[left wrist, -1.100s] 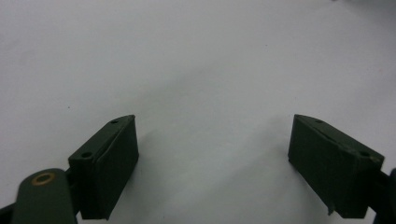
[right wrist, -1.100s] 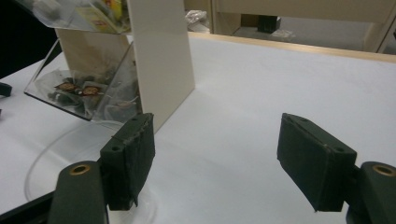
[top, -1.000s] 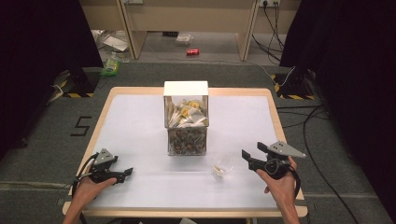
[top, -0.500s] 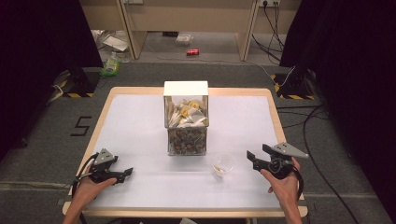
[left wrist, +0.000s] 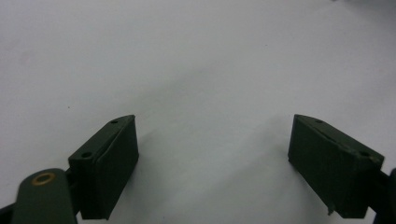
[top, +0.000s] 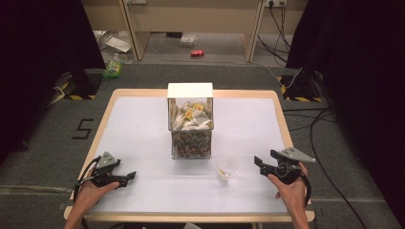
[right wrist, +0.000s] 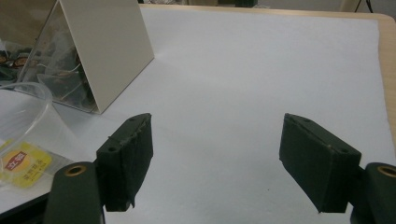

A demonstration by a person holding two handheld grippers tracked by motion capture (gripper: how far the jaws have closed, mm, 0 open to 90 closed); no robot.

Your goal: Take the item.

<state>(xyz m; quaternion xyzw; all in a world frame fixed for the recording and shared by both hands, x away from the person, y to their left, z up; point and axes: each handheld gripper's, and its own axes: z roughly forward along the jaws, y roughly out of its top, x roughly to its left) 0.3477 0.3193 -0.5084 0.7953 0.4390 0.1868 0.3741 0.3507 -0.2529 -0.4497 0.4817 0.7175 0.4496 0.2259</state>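
high view: my right gripper [top: 259, 164] has drifted a little toward the table's near edge since a second ago, my left gripper [top: 130, 177] hasn't moved, and the clear cup [top: 228, 168] stands just in front of the tea box [top: 190, 121]. left gripper view: jaws wide apart, empty, over the white table cover [left wrist: 196, 70]. right gripper view: jaws wide apart, holding nothing, cup with its yellow tea bag [right wrist: 21, 163] at my left.
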